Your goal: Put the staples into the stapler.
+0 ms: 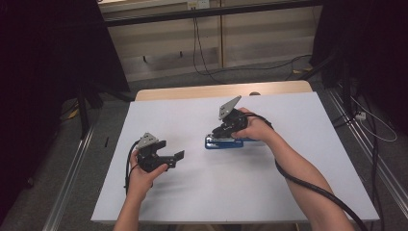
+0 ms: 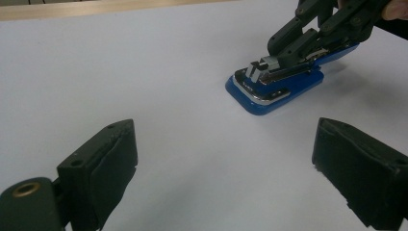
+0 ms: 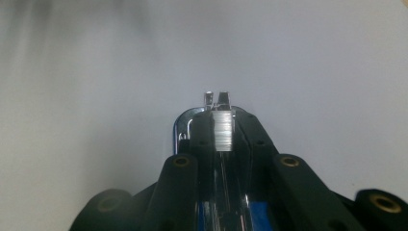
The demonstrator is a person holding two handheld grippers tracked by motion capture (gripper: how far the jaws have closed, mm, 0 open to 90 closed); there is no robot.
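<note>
A blue stapler [image 1: 226, 143] lies flat near the middle of the white table [image 1: 202, 192]. Its chrome and metal top [image 2: 269, 72] faces up over the blue base [image 2: 274, 98]. My right gripper [image 1: 222, 131] reaches down from the right and is shut on the stapler's metal upper part; its black jaws clasp that part from both sides [image 2: 288, 45]. In the right gripper view the metal strip [image 3: 222, 130] sits tight between the two jaws. My left gripper [image 1: 177, 159] rests at the table's left, open and with nothing between its wide-set jaws [image 2: 223, 173], and points towards the stapler.
A wooden strip [image 1: 221, 90] runs along the table's far edge. Beyond it are a pale cabinet wall [image 1: 159, 43] and dangling cables [image 1: 197, 43]. A thick cable [image 1: 308, 185] trails along the right forearm. Bare white surface lies between the left gripper and the stapler.
</note>
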